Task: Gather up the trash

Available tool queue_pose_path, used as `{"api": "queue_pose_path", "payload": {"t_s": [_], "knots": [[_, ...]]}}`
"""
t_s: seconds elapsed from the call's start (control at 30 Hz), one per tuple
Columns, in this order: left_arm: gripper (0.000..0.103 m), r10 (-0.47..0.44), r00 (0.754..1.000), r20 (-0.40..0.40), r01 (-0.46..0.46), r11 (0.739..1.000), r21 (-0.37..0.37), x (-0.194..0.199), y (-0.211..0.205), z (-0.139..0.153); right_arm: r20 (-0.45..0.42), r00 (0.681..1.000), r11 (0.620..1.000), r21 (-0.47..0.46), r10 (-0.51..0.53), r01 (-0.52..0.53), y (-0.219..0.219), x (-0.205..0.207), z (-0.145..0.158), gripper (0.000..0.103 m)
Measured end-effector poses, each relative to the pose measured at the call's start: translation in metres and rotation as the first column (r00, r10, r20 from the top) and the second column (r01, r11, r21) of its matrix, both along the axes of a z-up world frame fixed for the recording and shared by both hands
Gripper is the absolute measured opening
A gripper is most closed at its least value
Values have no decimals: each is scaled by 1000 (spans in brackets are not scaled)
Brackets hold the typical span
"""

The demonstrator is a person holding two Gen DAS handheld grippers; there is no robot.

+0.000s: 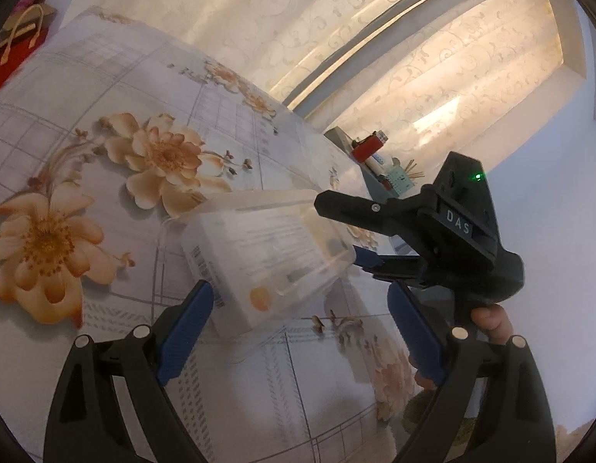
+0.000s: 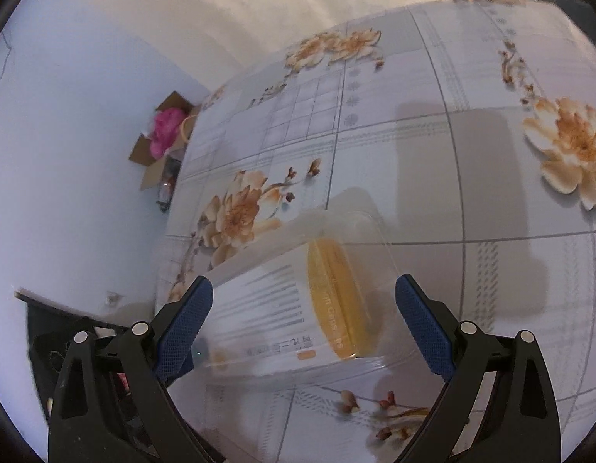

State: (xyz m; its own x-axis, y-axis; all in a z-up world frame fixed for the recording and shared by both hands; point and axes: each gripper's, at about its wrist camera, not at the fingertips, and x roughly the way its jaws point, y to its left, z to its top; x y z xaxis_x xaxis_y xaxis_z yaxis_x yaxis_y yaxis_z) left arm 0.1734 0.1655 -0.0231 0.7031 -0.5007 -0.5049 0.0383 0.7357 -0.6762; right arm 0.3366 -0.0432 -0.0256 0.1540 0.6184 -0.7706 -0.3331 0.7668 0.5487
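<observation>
A clear plastic container (image 1: 265,258) is lying tilted on the flower-patterned bench (image 1: 85,115), with a white printed label and a barcode facing up. Only the right wrist view (image 2: 298,301) is showing the yellow band running across that label.

The left hand-held gripper (image 1: 301,308) is sitting just short of the container with its blue fingers (image 1: 186,324) spread wide, one pad near the container's barcode corner; whether it is touching cannot be told. The left view alone is showing the right hand-held gripper (image 1: 359,247) from outside, coming in from the container's far side, one of its blue fingers (image 1: 365,256) reaching the container's rim. From its own camera the right hand-held gripper (image 2: 303,320) is standing apart, the container lying between its blue fingers (image 2: 184,328), with a gap beside the other one.

Beyond the container, the left view is showing a pale curtain (image 1: 298,19) and a shelf of small items (image 1: 375,154). The right view is instead showing a cardboard box (image 2: 162,142) holding something pink, off the bench's edge.
</observation>
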Motion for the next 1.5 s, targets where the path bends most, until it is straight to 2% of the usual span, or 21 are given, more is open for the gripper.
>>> {"api": "queue_pose_path", "payload": {"t_s": [0.33,0.8,1.03,1.17,1.37,1.43,1.5], "knots": [[89,8,999,35,-9,1000,16,-3,-2,13,48,999,1000,24,-1,0,-1,-6,26,92],[89,-18,983,183,8,998,55,-35,-16,72,154,987,990,137,-38,17,-28,-34,89,92],[89,-44,977,209,34,998,52,-41,-26,86,183,981,988,148,-64,36,-41,-45,103,92],[89,-52,983,174,43,998,51,-27,-24,83,124,989,988,142,-78,60,-39,-28,95,92],[89,-40,996,85,44,998,-41,6,-3,68,-39,997,995,81,-61,64,-18,16,64,92],[89,-27,999,37,30,996,-88,20,9,57,-103,993,997,49,-52,57,-5,34,48,92],[89,-19,1000,-1,19,987,-158,31,22,44,-126,991,998,36,-46,51,3,45,40,92]]}}
